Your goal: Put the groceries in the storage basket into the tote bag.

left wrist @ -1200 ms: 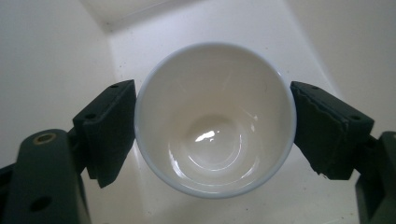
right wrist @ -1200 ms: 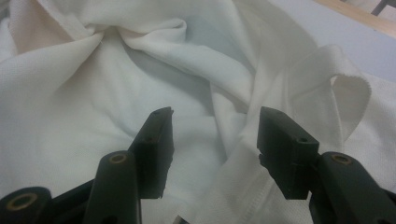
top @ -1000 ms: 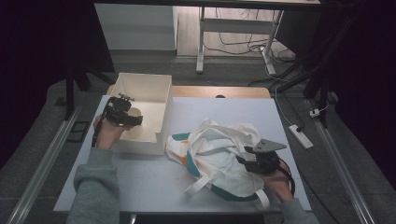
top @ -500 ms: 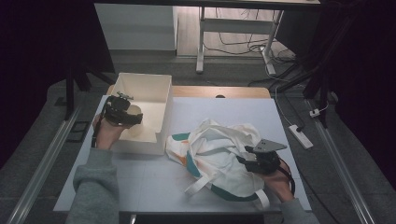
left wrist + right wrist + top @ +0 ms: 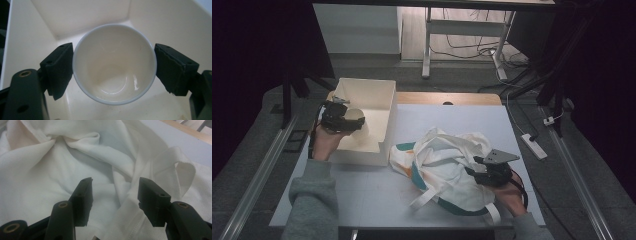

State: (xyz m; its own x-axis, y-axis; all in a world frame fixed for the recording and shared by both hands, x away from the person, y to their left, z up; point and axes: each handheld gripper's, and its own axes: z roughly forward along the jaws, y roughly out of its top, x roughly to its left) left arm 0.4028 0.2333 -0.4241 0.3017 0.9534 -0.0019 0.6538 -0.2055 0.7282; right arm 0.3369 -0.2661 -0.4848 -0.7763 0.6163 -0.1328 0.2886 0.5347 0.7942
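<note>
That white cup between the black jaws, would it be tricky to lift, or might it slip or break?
The cup looks glazed and glossy, so it may well slip against the pads. It is round, gripped only at two opposite sides, so it could swivel. It looks ceramic, probably stiff and breakable if dropped into the white box.

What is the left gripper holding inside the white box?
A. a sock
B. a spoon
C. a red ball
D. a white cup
D: in the left gripper view, the left gripper has its two black jaws pressed on either side of a white cup, with the walls of the white box behind it.
</note>
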